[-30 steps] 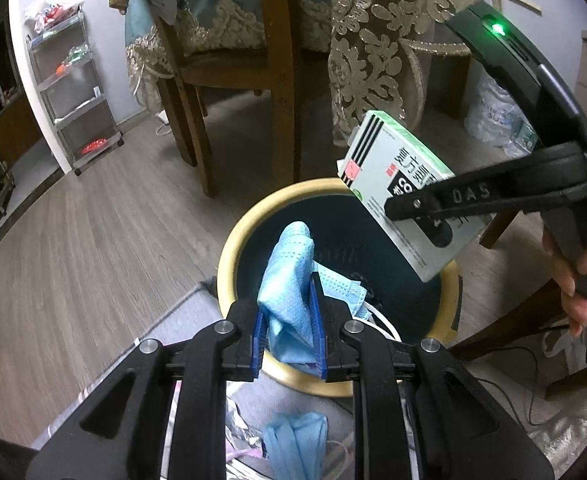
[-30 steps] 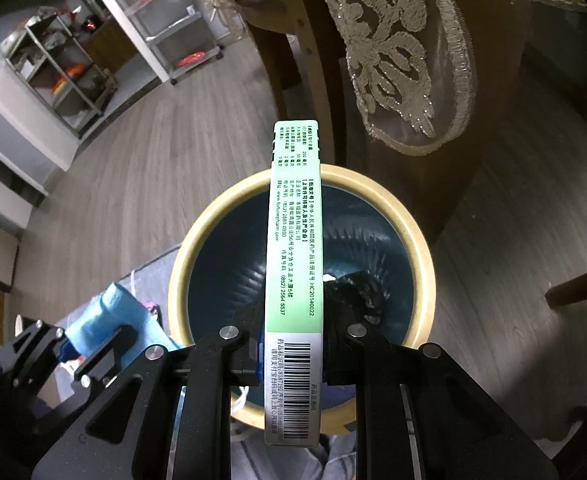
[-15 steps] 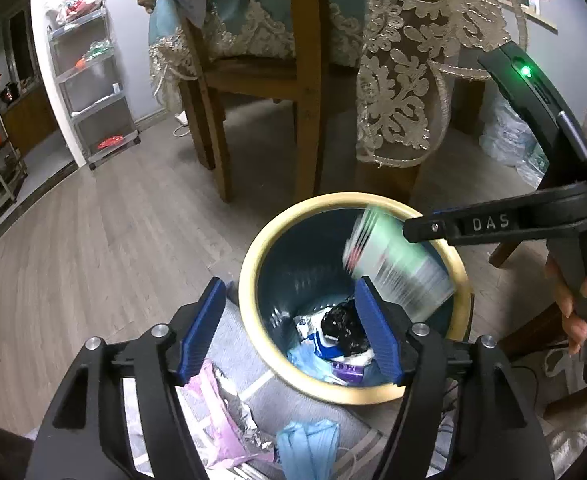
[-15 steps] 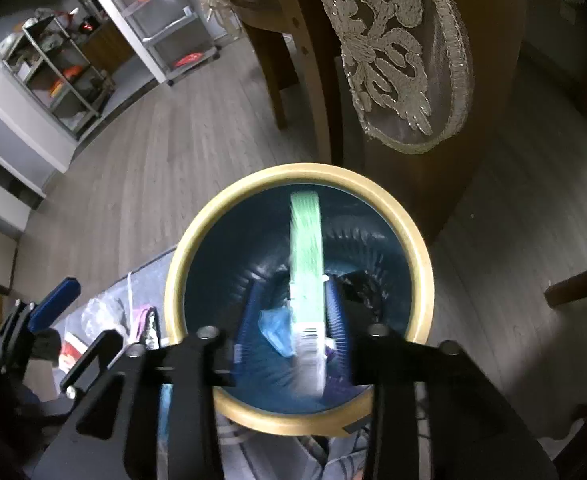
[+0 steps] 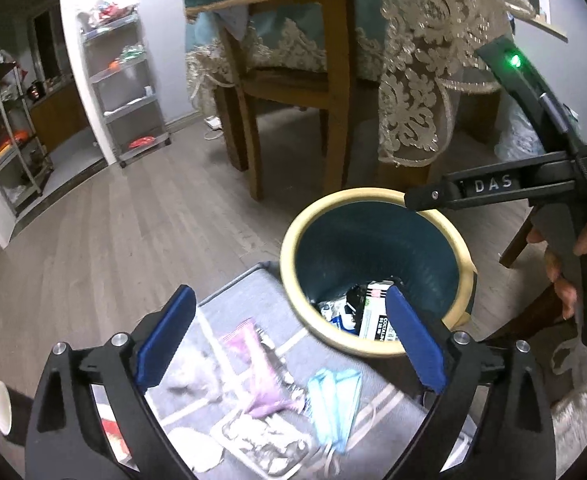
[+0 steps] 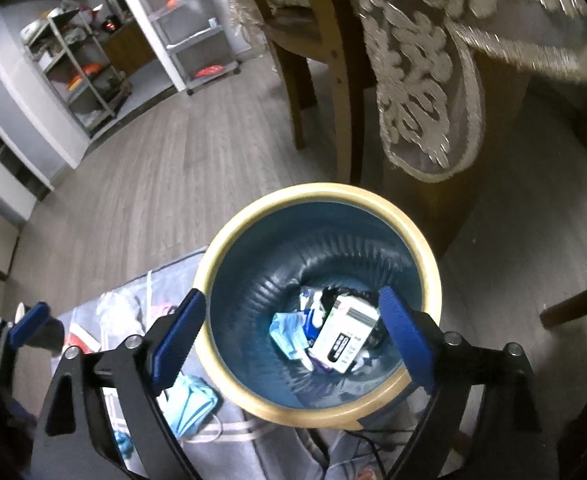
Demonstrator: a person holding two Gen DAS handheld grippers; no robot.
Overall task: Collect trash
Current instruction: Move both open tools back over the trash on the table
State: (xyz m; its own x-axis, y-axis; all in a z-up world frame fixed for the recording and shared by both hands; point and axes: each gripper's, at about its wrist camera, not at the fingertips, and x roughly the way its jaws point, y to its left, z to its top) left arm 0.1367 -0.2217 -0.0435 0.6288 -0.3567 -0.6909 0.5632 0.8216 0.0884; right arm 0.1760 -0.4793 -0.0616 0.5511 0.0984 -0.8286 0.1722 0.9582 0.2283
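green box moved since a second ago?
Yes. The green box has dropped from above the bin rim to the bin's bottom, resting among trash beside a blue mask. The right tongs are opening, nothing between them.

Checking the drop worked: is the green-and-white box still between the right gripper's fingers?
No, the green-and-white box lies inside the bin, below the opening, empty right gripper.

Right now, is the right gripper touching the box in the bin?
Apart. The right wrist view shows the box lying at the bin's bottom, right gripper opening above.
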